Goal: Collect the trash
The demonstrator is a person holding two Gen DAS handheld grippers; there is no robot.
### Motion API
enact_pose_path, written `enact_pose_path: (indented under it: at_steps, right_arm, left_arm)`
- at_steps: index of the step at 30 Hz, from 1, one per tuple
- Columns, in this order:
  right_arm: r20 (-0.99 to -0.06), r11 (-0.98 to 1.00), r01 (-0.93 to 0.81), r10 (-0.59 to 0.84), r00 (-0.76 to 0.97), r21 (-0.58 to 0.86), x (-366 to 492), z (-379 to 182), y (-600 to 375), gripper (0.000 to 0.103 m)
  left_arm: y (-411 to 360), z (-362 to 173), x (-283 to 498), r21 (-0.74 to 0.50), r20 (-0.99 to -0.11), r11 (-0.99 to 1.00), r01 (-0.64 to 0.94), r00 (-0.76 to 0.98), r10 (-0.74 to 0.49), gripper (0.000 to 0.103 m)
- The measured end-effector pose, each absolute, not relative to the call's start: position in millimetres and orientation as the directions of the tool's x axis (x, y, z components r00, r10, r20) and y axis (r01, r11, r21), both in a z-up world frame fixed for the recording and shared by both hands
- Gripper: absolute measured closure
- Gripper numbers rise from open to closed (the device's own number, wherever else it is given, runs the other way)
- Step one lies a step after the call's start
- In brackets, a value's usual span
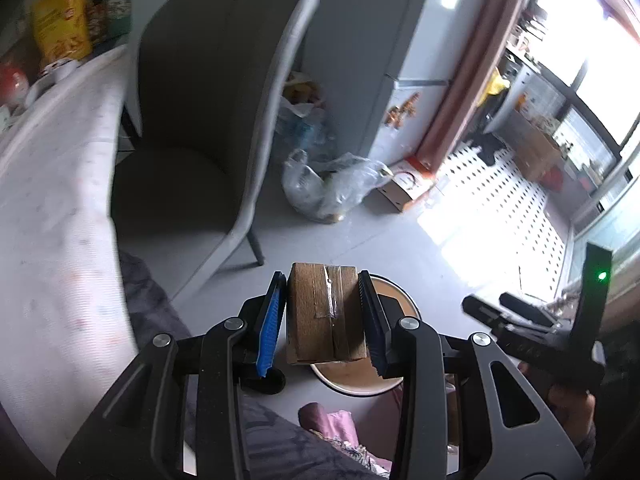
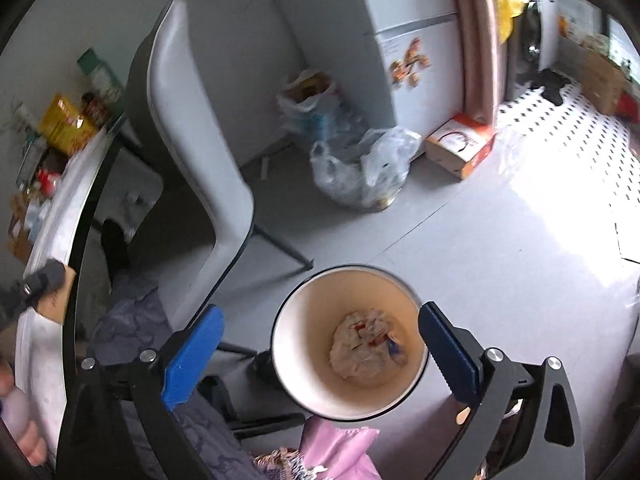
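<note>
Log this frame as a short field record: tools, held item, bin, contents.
left tool: shut on small taped cardboard box, over the bin
right tool: open, empty, above the bin mouth
bin: round, white rim, beige inside, on the floor
bin contents: crumpled paper wad
nearby: grey chair; clear plastic bags by the fridge

Window glare on floor [image 1: 480,232] (edges blurred, warped).

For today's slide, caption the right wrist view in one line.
Open right gripper above a waste bin holding crumpled paper.
</note>
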State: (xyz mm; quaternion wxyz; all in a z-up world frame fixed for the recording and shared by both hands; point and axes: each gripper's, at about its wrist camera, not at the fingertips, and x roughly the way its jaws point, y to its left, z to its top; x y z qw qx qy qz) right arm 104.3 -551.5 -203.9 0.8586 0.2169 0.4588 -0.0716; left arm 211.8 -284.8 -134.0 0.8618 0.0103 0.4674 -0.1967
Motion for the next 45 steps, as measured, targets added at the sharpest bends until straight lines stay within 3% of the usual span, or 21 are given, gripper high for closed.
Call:
enact_pose_path:
  at_steps: [8,10,11,15,31,45]
  right_arm:
    - [-0.785,0.867,0.386,0.009,0.62,0.315,85.8,-181.4,-594.2,0.008]
    - [-0.78,0.861,0.403,-0.012,0.626,0.31,82.1,-178.5,-601.4,0.008]
    - [-0.779,0.857,0.411,-0.019,0.626,0.31,81.4,-177.5,-604.3,0.008]
    - [-0.778,0.847,0.421,-0.015,0.628,0.324,79.9,-178.4,-610.9,0.008]
    - [-0.757,0.882,0.332,0.042,0.652,0.335,86.6,-158.7,-579.8,0.008]
    - [-0.706,0.923,0.222,0.072,0.704,0.315,90.5,-87.4,-524.4,0.008]
  left_arm:
    - [-333.6,-147.3,213.5,-0.233,-0.822,0.877,0.421,0.397,-0.409,0.066]
    - [-344.2,-159.2,216.6,-0.294,-0.828,0.852,0.433,0.331,-0.454,0.039]
    - [-349.1,-163.5,218.1,-0.307,-0.833,0.85,0.429,0.312,-0.458,0.019]
    - [-349.4,-168.1,217.9,-0.32,-0.831,0.857,0.404,0.314,-0.459,0.007]
    - [-301.3,-137.1,216.7,-0.301,-0.803,0.889,0.346,0.41,-0.432,0.006]
    - [-225.6,-65.4,191.5,-0.333,-0.687,0.901,0.277,0.583,-0.433,0.006]
